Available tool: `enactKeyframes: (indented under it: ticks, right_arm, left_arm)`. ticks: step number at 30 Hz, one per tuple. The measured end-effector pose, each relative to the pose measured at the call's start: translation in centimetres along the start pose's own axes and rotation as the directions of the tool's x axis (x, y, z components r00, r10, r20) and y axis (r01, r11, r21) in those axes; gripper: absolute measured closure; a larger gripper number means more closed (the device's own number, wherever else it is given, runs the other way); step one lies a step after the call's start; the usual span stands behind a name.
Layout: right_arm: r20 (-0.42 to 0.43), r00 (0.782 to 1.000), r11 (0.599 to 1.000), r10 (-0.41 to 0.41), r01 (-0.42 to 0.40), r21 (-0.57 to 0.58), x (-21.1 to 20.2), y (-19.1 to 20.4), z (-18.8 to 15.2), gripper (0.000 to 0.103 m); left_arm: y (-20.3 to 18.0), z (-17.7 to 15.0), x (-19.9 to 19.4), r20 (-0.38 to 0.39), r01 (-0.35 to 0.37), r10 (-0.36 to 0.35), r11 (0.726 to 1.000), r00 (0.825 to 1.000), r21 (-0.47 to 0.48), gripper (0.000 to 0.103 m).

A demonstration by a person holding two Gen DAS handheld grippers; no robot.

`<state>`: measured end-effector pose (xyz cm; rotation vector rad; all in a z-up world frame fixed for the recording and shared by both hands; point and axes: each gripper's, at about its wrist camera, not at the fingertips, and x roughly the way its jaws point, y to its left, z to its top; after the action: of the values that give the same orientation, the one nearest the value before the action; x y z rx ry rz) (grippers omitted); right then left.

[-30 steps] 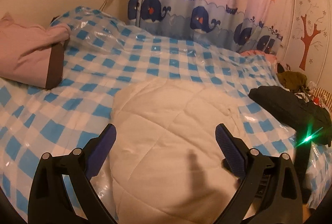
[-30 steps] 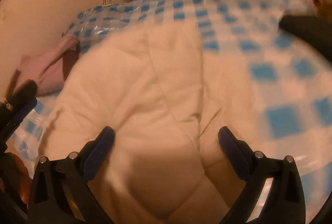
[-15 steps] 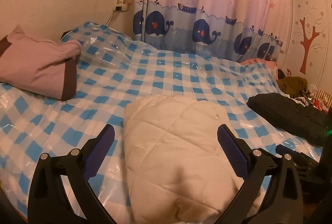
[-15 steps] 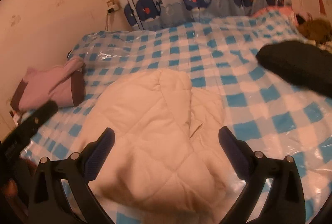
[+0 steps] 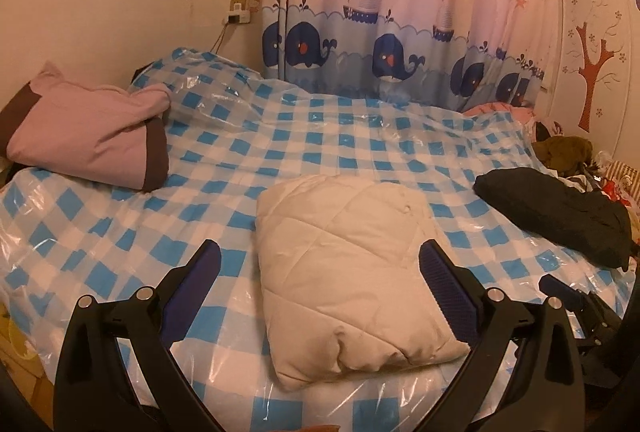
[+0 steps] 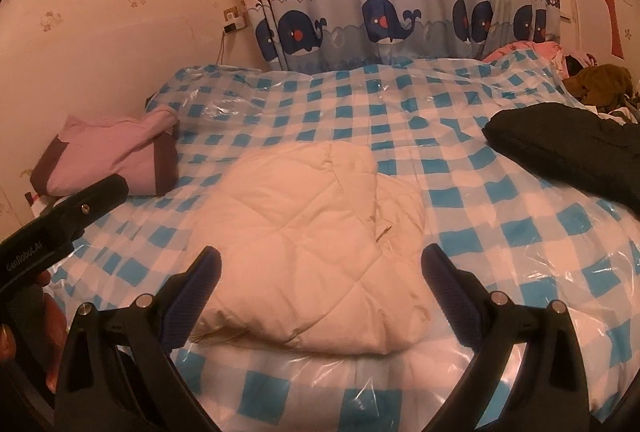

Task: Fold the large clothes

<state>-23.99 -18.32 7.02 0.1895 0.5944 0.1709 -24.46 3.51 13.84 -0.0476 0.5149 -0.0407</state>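
A cream quilted jacket (image 5: 348, 272) lies folded into a thick square near the front edge of the bed; it also shows in the right wrist view (image 6: 316, 244). My left gripper (image 5: 320, 268) is open and empty, held above and in front of the jacket without touching it. My right gripper (image 6: 320, 272) is open and empty too, raised over the jacket's near edge. The left gripper's body (image 6: 60, 224) shows at the left of the right wrist view.
The bed has a blue-and-white checked plastic cover (image 5: 320, 144). A folded pink garment (image 5: 88, 136) lies at the back left, a black garment (image 5: 560, 212) at the right. More clothes (image 5: 568, 152) are heaped at the far right. Whale-print curtains (image 5: 400, 32) hang behind.
Both grippers have pulled back and up from the cream jacket. The jacket now lies folded and free on the bed.
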Motion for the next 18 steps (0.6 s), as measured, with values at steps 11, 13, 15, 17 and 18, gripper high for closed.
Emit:
enactKeyframes:
  ticks: [11, 13, 15, 17, 18]
  right_arm:
    - [0.02, 1.0, 1.0, 0.004, -0.004, 0.01, -2.3, -0.4, 0.0, 0.007]
    - [0.02, 1.0, 1.0, 0.006, -0.006, 0.01, -2.3, -0.4, 0.0, 0.007]
    - [0.018, 1.0, 1.0, 0.005, -0.005, 0.012, -2.3, -0.4, -0.1, 0.007]
    - [0.013, 1.0, 1.0, 0.012, -0.012, 0.014, -2.4, -0.3, -0.1, 0.007]
    - [0.011, 1.0, 1.0, 0.015, -0.015, 0.012, -2.4, -0.2, -0.1, 0.007]
  left_arm:
    - [-1.0, 0.4, -2.2, -0.002, 0.022, -0.022, 1.0, 1.0, 0.014, 0.007]
    - [-1.2, 0.4, -2.3, -0.004, 0.028, -0.027, 0.999, 1.0, 0.018, 0.007]
    - [-1.2, 0.4, -2.5, -0.001, 0.031, -0.031, 0.999, 1.0, 0.015, 0.007]
    - [-1.1, 0.4, -2.5, -0.003, 0.038, -0.038, 0.999, 0.999, 0.007, 0.007]
    - [-1.0, 0.4, -2.6, -0.006, 0.045, -0.045, 0.999, 0.999, -0.003, 0.007]
